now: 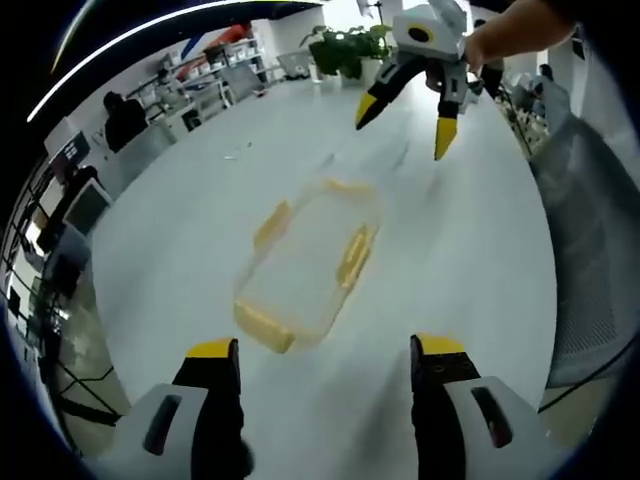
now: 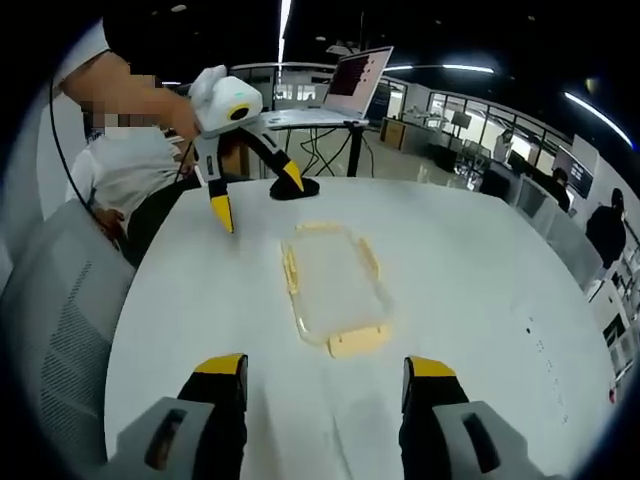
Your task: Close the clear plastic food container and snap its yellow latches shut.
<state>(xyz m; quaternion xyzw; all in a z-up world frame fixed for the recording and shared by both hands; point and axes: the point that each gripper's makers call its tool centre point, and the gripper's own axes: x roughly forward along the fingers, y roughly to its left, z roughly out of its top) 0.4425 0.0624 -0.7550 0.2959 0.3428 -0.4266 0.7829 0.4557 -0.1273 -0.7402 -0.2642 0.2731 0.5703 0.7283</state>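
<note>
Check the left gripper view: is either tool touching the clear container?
No: the container lies alone on the white table, with the left tool and right tool both apart from it.

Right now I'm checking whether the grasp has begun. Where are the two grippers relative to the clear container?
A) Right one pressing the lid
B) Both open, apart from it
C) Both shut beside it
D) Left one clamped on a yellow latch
B: the left gripper and right gripper stand open, with bare white table between them and the clear container.
</note>
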